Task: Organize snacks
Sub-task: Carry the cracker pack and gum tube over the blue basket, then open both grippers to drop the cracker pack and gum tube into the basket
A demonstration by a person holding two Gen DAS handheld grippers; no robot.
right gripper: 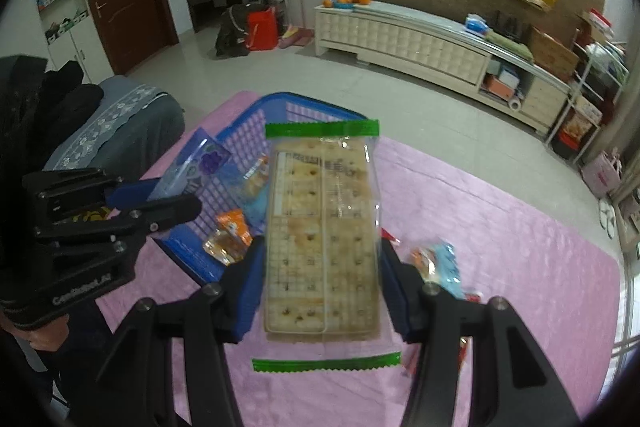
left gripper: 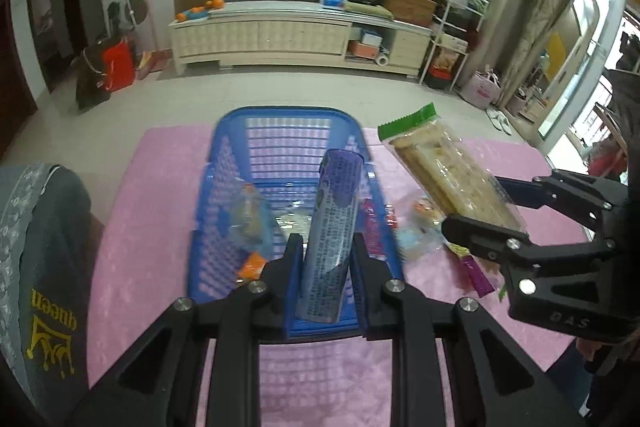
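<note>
I am clenching my left gripper (left gripper: pixel 325 269) on a slim purple foil packet (left gripper: pixel 334 227), printed with fine text, above the blue lattice basket (left gripper: pixel 208 227). My right gripper (right gripper: pixel 322 281) is grasping a flat clear cracker pack (right gripper: pixel 322 227) with green serrated seals. Farther off, small wrapped snacks (right gripper: pixel 436 261) are lying on the pink textured tabletop (right gripper: pixel 500 227).
</note>
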